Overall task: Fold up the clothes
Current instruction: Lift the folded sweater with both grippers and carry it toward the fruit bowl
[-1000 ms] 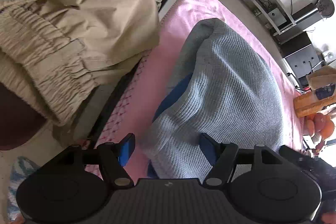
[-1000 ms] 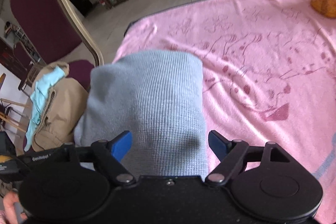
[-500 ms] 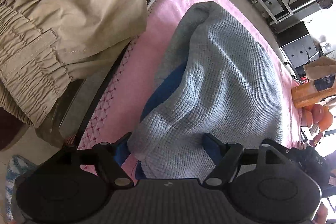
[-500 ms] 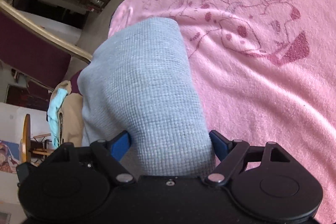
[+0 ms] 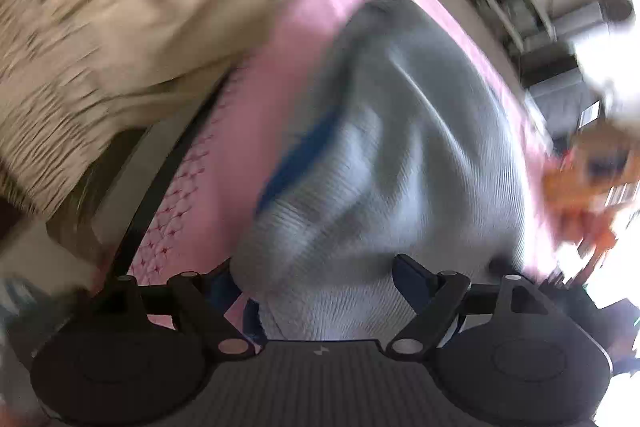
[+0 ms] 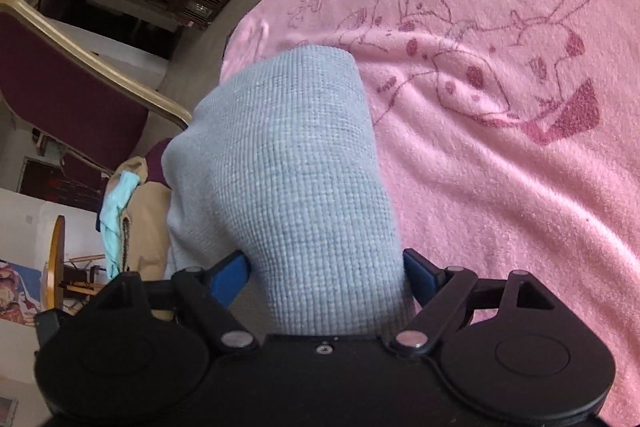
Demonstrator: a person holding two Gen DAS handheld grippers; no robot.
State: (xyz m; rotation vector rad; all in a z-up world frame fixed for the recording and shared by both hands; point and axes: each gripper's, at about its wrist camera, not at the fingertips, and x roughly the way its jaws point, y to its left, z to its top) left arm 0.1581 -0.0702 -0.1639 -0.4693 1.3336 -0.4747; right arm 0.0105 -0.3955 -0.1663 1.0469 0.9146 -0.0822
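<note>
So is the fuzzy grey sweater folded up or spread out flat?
Folded: the grey sweater sits as a thick, doubled-over bundle on the pink blanket.

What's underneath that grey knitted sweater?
The grey knitted sweater lies on a pink blanket printed with darker pink drawings. In the left wrist view a blue layer peeks from under its edge. Whatever lies beneath the sweater's middle is covered.
</note>
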